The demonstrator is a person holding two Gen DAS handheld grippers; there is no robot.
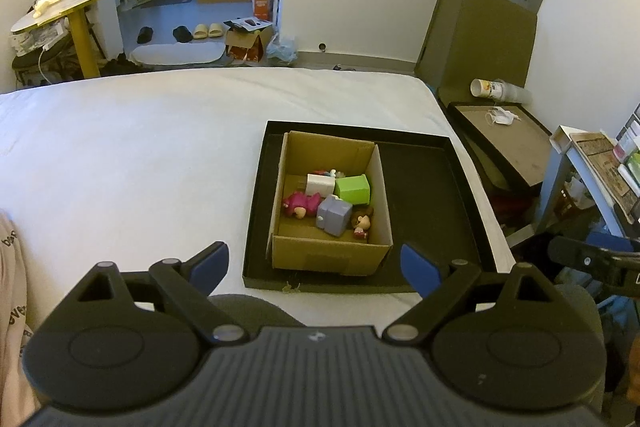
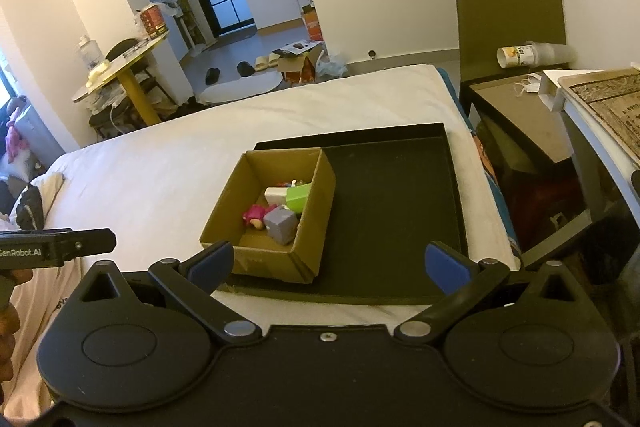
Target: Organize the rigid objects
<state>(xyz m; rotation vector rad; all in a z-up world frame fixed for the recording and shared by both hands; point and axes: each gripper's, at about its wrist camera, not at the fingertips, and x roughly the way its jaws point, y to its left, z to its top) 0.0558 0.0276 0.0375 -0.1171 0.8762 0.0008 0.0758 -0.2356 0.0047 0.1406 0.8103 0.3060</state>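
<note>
Toys sit piled in an open cardboard box (image 1: 332, 251) at the left end of a black tray (image 1: 424, 223) near the bed's (image 1: 140, 155) right edge: green cube (image 1: 353, 189), grey block (image 1: 334, 214), pink figure (image 1: 301, 205). Left tongs (image 1: 316, 267) and right tongs (image 2: 328, 261) gape wide, holding nothing.

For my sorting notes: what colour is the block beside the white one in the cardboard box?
Bright green block, clearest in the left wrist view.
</note>
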